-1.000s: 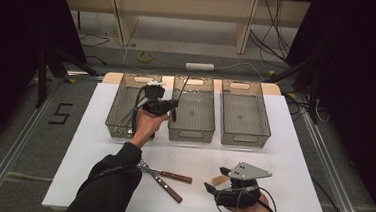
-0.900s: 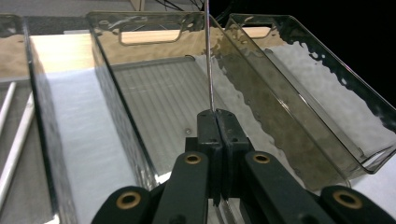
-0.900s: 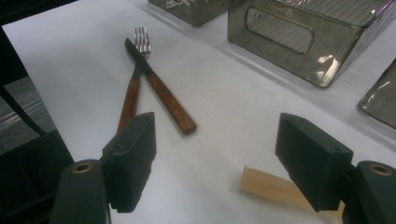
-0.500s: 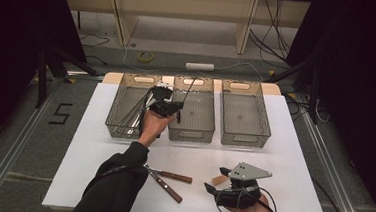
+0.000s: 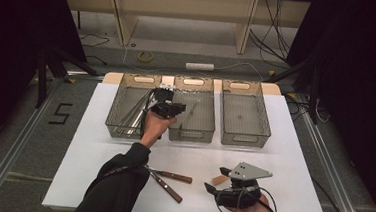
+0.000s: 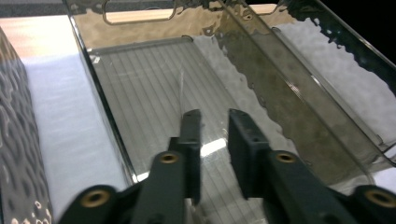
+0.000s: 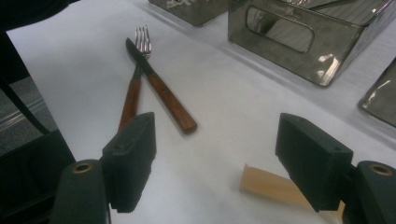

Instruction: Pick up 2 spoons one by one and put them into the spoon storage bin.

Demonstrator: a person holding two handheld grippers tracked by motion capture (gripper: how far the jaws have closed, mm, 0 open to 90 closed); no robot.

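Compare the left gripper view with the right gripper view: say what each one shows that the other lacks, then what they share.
Left gripper view alone: the left gripper, jaws slightly apart with nothing between them, over the ribbed floor of a clear bin.

Right gripper view alone: the right gripper open wide, a wood-handled fork crossed by a knife, and a small wooden block.

Shared: the white table and clear bins.

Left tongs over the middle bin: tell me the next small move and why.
Probably lift the left tongs straight up out of the middle bin. Their jaws have just been opening with nothing gripped between them. A thin utensil lies on the bin floor ahead, and a fork and knife wait on the table.
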